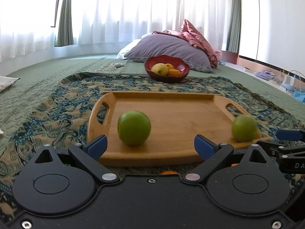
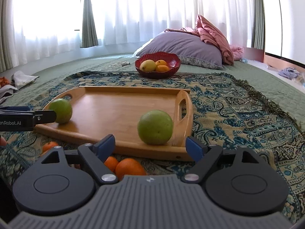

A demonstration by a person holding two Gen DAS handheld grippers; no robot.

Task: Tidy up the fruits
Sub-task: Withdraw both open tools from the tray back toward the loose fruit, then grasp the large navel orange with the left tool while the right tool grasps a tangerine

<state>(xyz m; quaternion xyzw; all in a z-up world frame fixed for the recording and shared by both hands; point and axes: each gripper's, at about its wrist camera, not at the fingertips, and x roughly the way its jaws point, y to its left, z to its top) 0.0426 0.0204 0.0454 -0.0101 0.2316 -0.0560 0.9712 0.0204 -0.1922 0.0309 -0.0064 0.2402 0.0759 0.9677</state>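
A wooden tray (image 1: 181,118) (image 2: 114,110) lies on a patterned cloth on the bed. Two green round fruits stand on it. One green fruit (image 1: 134,127) (image 2: 61,110) is at the tray's left end, just ahead of my left gripper (image 1: 150,145), which is open and holds nothing. The other green fruit (image 2: 155,127) (image 1: 244,127) is at the right end, just ahead of my right gripper (image 2: 150,146), open too and apart from it. Several oranges (image 2: 129,166) lie on the cloth in front of the tray, under my right gripper.
A red bowl (image 2: 174,61) (image 1: 185,66) behind the tray holds a yellow fruit (image 2: 147,65) and two oranges. Pillows (image 2: 183,43) and a pink blanket lie further back. A fringed cloth edge (image 2: 253,93) runs at right. A cable lies on the green bedspread.
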